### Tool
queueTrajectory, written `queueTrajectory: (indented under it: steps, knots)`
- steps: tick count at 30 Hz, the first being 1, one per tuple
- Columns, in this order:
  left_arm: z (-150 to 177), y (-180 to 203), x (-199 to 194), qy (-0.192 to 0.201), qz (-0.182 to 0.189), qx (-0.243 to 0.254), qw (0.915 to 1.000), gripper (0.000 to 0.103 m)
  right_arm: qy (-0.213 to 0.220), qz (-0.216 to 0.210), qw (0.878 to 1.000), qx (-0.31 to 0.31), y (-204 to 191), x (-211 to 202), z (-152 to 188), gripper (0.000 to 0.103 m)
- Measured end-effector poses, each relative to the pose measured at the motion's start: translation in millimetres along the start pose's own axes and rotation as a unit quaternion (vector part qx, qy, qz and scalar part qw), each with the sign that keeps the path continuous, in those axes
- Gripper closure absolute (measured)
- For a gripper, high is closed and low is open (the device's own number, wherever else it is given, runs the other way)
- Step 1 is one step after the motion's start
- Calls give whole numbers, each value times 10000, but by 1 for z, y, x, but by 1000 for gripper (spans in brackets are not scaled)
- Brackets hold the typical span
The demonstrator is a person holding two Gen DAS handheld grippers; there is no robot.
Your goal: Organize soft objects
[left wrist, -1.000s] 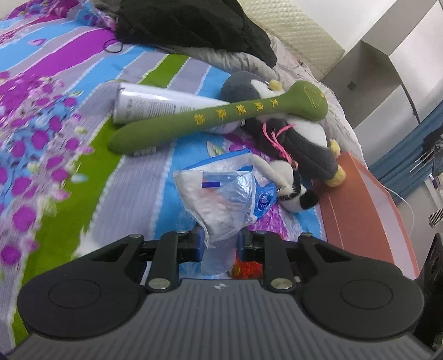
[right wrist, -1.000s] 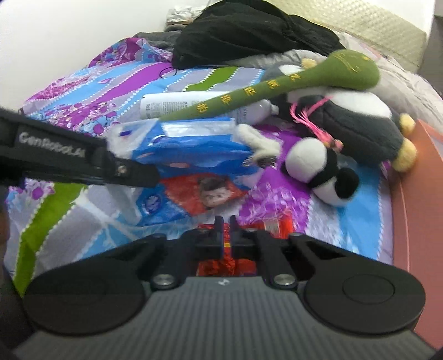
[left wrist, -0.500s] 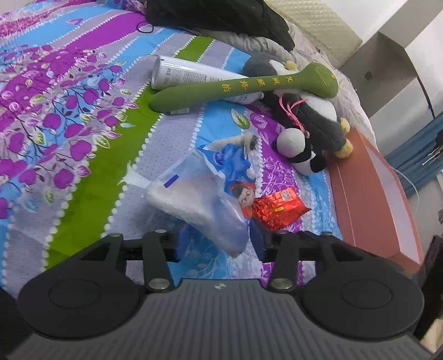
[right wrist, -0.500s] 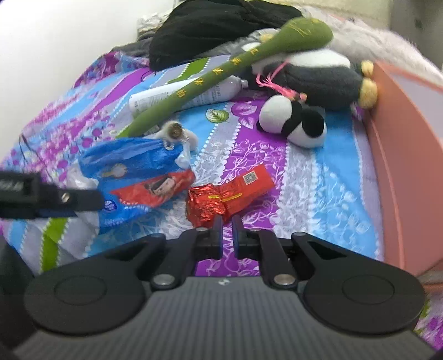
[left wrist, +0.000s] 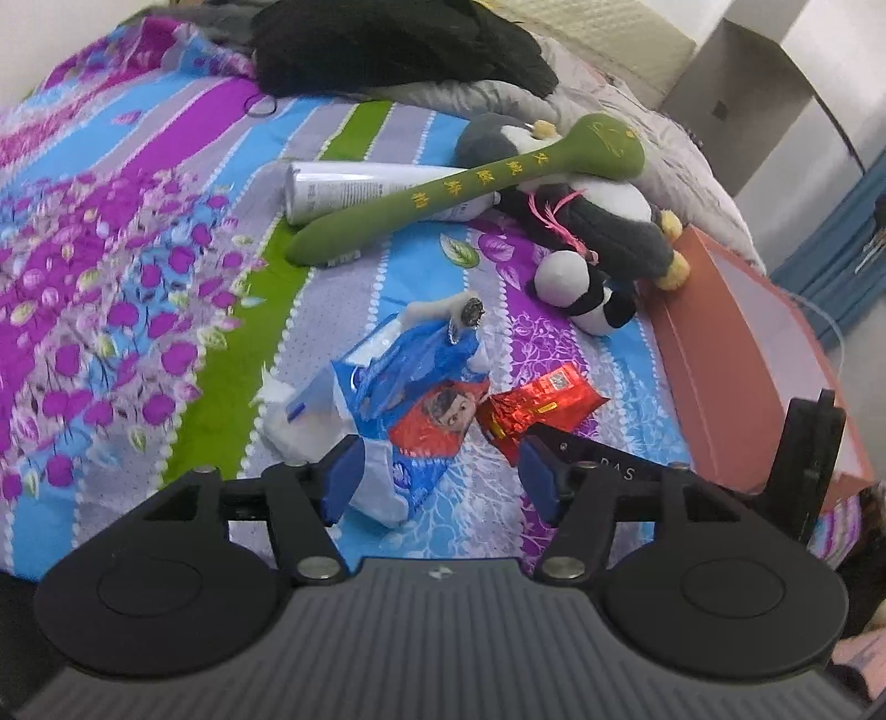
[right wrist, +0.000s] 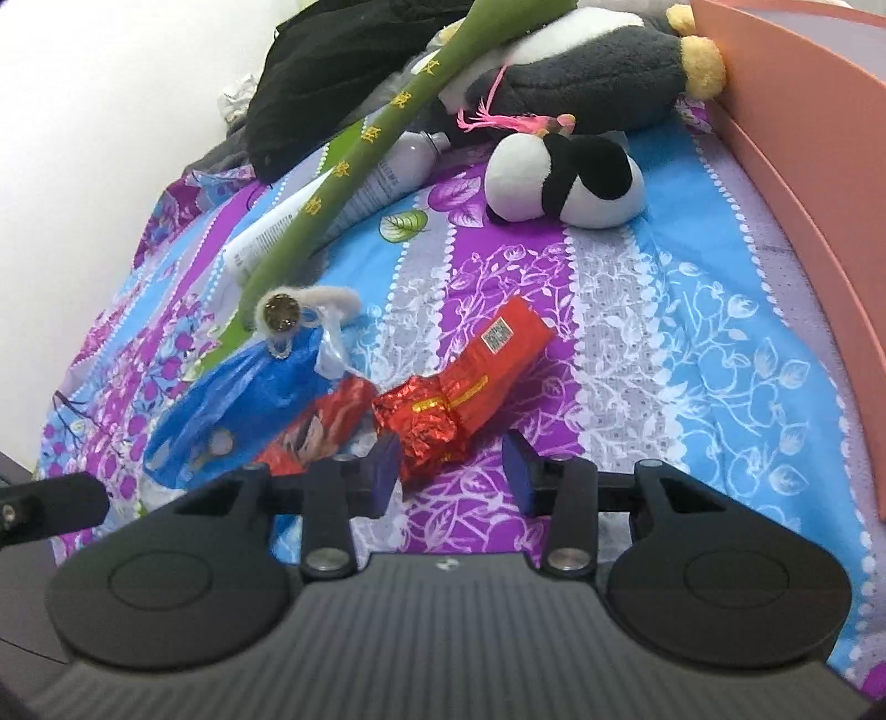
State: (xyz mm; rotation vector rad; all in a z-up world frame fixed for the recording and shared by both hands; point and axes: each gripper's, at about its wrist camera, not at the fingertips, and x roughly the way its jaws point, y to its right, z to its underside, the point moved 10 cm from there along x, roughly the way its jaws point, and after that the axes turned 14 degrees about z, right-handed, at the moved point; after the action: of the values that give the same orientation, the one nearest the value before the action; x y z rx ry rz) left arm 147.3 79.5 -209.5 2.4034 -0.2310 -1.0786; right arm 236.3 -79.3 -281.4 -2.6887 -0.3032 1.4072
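A blue tissue pack [left wrist: 404, 399] lies on the flowered bedspread [left wrist: 138, 288]. Its near end sits between the jaws of my left gripper [left wrist: 440, 482], which are opening and do not press it. A red foil packet [right wrist: 465, 382] lies right of the pack. Its crumpled near end sits between the opening jaws of my right gripper [right wrist: 449, 471], and the pads stand off it. Further back lie a panda plush [left wrist: 581, 288], a grey penguin plush [left wrist: 603, 221] and a long green plush stick [left wrist: 459, 194].
A white tube [left wrist: 354, 185] lies under the green stick. A fluffy white key charm [right wrist: 310, 304] rests on the tissue pack [right wrist: 238, 399]. Black clothing [left wrist: 387, 44] is heaped at the head of the bed. An orange box [right wrist: 803, 138] borders the bed on the right.
My left gripper has let go of the tissue pack, which dropped onto the bed, and has drawn back and up. My right gripper rolled, came down over the red packet and opened.
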Motion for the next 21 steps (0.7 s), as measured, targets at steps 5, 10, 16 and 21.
queueTrajectory:
  steps: [5, 10, 16, 21]
  knots:
    - [-26, 5, 16, 50, -161, 491, 9987, 36, 55, -82, 10000, -16, -3, 7, -3, 65]
    - [-52, 17, 39, 42, -221, 1000, 9947, 36, 165, -116, 9997, -99, -3, -1, -8, 83]
    - [-67, 24, 78, -102, -350, 1354, 9901, 36, 248, -128, 9996, -88, 7, -12, -11, 90]
    - [-69, 17, 103, -248, -477, 1424, 9883, 38, 279, -167, 9995, 33, 17, -19, -11, 91]
